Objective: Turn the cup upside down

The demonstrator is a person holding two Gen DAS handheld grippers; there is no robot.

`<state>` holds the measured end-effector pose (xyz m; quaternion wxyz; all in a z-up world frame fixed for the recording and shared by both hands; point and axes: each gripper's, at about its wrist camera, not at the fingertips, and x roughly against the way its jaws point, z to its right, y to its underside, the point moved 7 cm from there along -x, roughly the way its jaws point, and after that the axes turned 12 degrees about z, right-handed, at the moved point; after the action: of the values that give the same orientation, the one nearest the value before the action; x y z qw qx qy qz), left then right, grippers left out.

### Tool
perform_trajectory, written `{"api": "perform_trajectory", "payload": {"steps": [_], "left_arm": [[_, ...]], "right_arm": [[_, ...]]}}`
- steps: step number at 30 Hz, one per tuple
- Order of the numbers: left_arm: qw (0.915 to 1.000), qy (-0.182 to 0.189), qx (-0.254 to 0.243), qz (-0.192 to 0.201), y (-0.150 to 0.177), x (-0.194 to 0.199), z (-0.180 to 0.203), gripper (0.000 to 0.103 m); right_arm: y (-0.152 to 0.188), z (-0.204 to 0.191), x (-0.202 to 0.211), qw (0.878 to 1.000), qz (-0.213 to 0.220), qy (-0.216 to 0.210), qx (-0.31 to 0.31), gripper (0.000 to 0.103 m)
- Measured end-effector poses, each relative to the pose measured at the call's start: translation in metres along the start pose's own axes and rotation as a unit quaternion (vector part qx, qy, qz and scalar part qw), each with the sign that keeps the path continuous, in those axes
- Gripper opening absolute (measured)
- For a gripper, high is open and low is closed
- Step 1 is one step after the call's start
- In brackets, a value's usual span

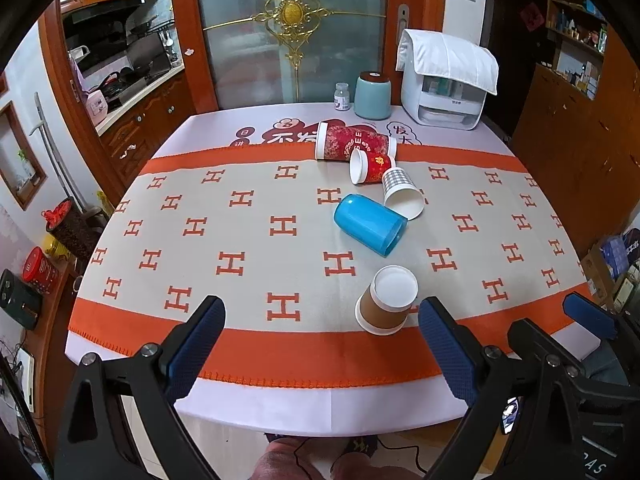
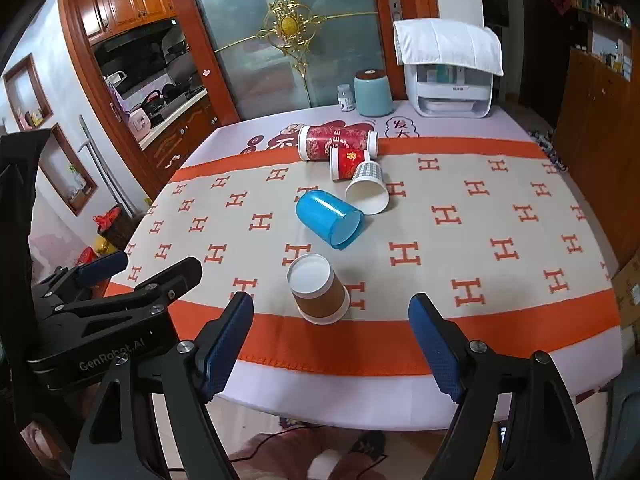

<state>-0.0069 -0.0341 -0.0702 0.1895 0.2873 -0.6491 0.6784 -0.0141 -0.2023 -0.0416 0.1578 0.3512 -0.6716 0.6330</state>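
A brown paper cup (image 1: 385,300) (image 2: 319,294) stands upside down, white base up, near the table's front edge. Behind it a blue plastic cup (image 1: 370,224) (image 2: 329,218) lies on its side. A checked white cup (image 1: 402,193) (image 2: 368,189), a small red cup (image 1: 370,166) (image 2: 347,163) and a tall red tumbler (image 1: 354,142) (image 2: 336,142) also lie on their sides. My left gripper (image 1: 320,344) is open and empty, low at the front edge, left of the brown cup. My right gripper (image 2: 332,344) is open and empty, just before the brown cup.
An orange and beige cloth (image 1: 248,248) covers the table. At the back stand a teal canister (image 1: 373,95), a small white bottle (image 1: 342,96) and a white appliance (image 1: 444,80) under a cloth. Wooden cabinets flank both sides.
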Motion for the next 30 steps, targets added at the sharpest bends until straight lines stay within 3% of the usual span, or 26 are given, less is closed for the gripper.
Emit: {"api": "perform_trajectory", "payload": {"steps": [30], "left_arm": [[0.9998, 0.017, -0.012, -0.006, -0.002, -0.009, 0.001, 0.096]], "right_arm": [[0.005, 0.006, 0.003, 0.999, -0.010, 0.031, -0.027, 0.083]]}}
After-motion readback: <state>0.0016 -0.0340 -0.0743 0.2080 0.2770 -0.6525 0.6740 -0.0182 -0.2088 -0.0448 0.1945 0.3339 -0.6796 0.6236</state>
